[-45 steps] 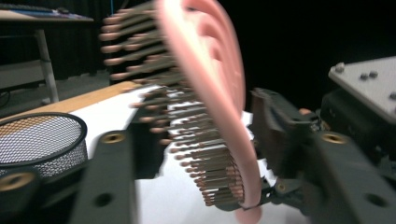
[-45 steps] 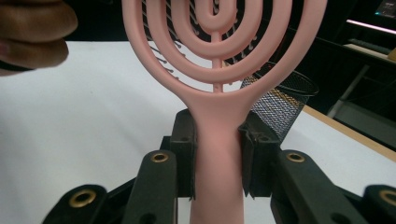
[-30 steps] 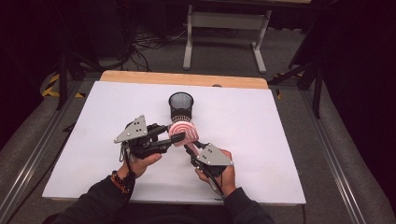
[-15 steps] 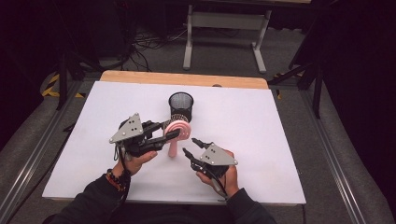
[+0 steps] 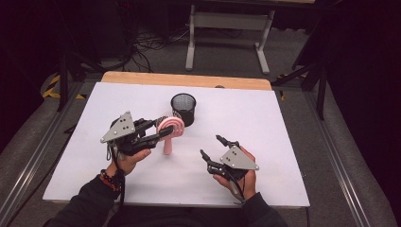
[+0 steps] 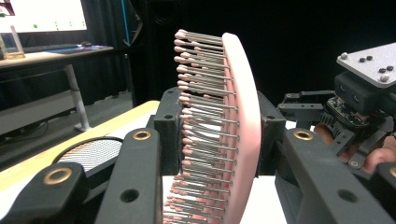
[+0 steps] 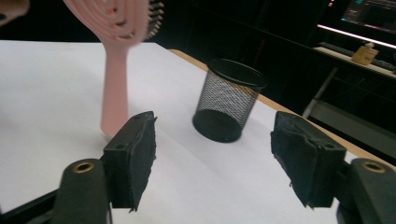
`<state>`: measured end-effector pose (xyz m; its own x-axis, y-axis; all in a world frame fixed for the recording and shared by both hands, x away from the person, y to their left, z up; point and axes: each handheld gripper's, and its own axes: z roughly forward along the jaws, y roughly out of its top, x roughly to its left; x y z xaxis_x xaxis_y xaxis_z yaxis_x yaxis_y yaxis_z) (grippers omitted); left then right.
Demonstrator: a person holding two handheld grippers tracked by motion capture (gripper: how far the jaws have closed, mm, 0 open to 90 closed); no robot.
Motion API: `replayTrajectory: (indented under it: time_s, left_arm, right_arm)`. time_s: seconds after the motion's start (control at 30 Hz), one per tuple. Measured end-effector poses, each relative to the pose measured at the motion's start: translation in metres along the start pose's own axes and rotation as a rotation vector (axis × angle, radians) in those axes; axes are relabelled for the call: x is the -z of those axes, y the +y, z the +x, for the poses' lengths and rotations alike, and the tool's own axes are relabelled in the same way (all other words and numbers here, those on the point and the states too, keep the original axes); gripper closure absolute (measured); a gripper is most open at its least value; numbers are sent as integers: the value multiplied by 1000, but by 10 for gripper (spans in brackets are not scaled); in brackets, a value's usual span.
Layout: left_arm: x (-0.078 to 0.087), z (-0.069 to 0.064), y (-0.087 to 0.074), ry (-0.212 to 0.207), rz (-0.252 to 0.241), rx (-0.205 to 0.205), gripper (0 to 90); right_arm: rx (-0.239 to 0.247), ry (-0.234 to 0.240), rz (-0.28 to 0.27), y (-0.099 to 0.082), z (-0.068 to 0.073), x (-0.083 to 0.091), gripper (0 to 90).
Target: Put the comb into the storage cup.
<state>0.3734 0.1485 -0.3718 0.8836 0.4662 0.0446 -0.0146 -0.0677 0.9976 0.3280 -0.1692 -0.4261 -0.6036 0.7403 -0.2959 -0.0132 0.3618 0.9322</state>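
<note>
A white counter [image 5: 283, 156] with a wooden far edge stands in a dark room; cables lie on the floor behind. The left gripper [image 5: 161, 131] pinches the pink brush [image 5: 169, 130] by its head, upright, beside the mesh cup [image 5: 183, 109]. The right gripper [image 5: 213, 147], jaws just opening, is spread and empty.

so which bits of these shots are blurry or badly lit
High view: white table evenly bright, surroundings nearly black. Left gripper view: hairbrush bristles sharp, background dark. Right gripper view: the near pads are soft, mesh cup clearer, brush top cropped.
</note>
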Motion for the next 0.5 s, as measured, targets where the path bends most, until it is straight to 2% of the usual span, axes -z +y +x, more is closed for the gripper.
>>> replayTrajectory:
  time_s: [0.17,0.27,0.5]
  left_arm:
    - [4,4,2,10,-13,-3,632]
    - [7,6,2,17,-14,-9,632]
    - [11,15,1,43,-26,11,632]
  right_arm:
    - [11,-27,-3,-8,-7,8,257]
    - [36,-53,-26,-11,-7,14,241]
    - [56,-67,-14,-17,-10,19,228]
